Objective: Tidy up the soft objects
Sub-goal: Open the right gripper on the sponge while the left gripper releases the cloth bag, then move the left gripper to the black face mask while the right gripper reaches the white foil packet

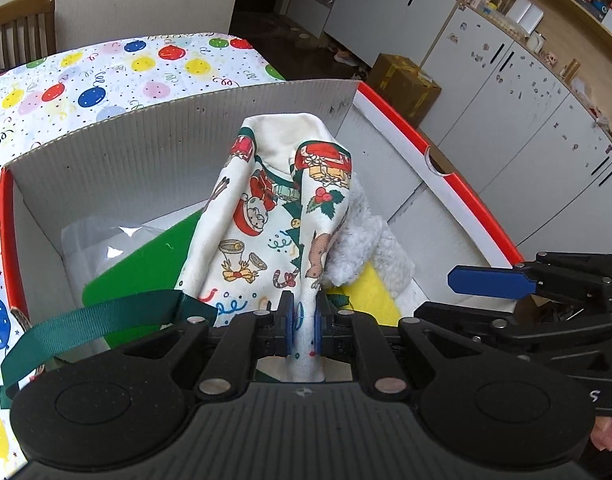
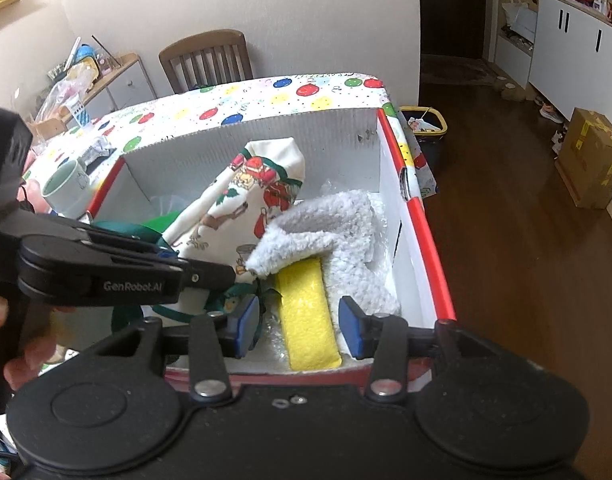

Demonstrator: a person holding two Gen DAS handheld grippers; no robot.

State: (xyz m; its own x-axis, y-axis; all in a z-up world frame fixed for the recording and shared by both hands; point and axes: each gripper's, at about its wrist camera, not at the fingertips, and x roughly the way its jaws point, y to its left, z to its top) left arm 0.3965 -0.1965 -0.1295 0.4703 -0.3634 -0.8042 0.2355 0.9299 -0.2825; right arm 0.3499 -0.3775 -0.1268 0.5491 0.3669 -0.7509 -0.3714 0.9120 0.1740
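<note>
We see the left gripper (image 1: 305,326) clamped on a printed cloth (image 1: 266,216), which stands bunched inside the box (image 1: 146,136) on the bench (image 1: 66,76). Our right gripper (image 2: 299,326) hangs open above a yellow sponge (image 2: 308,320) in the box, pads clear, beside a white fleece (image 2: 326,232).

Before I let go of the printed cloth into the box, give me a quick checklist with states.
1. Left gripper pinching the printed cloth: ok.
2. Cloth over the box, inside its walls: ok.
3. Right gripper open, nothing between its pads: ok.
4. Right gripper clear of the cloth: ok; it is over the yellow pad.
5. Green strap inside the box: not ok; it loops out beside the left gripper.
6. Box floor under the cloth free: cannot tell.
</note>
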